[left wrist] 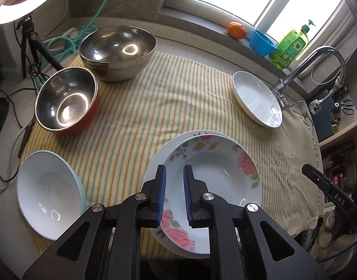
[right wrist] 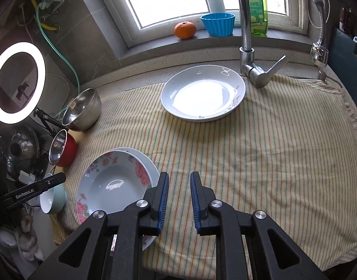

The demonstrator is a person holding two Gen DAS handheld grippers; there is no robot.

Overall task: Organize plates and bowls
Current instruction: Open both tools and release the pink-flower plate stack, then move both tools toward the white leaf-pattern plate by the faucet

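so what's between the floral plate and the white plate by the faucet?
Nothing: only bare striped cloth between floral plate and white plate, clearest in the right wrist view.

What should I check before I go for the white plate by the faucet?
1. Floral plate nested in the white plate under it: ok, sitting slightly off-centre.
2. Left tongs empty: ok, nearly closed with nothing between them, above the floral plate.
3. Right tongs empty: ok, nothing between them, over the striped cloth.
4. Plate by the faucet free to lift: ok, it lies alone and flat on the cloth.
5. Clearance from the faucet: cannot tell, since its lever sits close to the plate's rim.
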